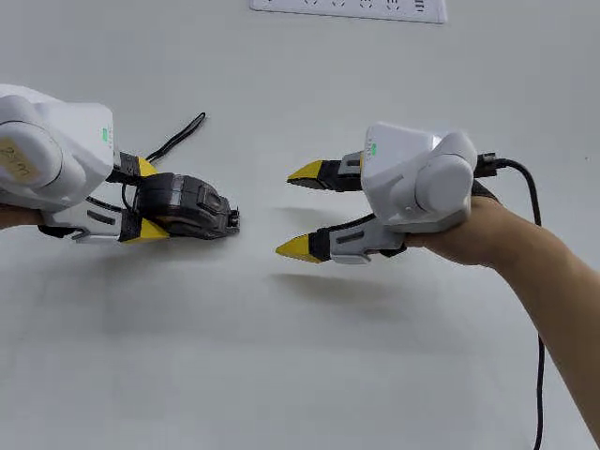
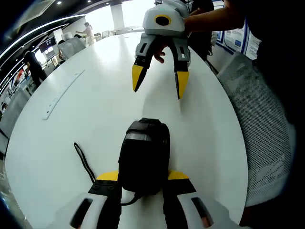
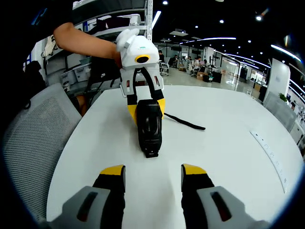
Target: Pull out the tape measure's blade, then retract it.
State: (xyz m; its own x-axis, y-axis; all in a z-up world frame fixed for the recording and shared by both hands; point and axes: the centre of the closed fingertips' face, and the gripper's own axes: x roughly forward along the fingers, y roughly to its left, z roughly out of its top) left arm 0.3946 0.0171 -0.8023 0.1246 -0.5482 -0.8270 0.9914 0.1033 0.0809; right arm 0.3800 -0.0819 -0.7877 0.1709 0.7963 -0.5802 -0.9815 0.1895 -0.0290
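Observation:
A black tape measure (image 1: 184,206) rests on the white table (image 1: 300,356), its blade tip facing right. My left gripper (image 1: 142,199) is shut on its rear, yellow tips pressed against both sides. In the left gripper view the tape measure (image 2: 144,155) sits between the yellow pads (image 2: 108,176). A black wrist strap (image 1: 178,139) trails behind it. My right gripper (image 1: 302,210) hangs open to the right of the case, a short gap from the blade tip. The right gripper view faces the tape measure (image 3: 149,127) head-on, with my right gripper (image 3: 153,177) open below it.
A white ruler strip (image 1: 349,9) lies at the table's far edge, also seen as the ruler strip (image 2: 61,95) on the left. A black cable (image 1: 536,281) runs from the right gripper along the person's forearm. A mesh chair (image 3: 33,148) stands beside the table.

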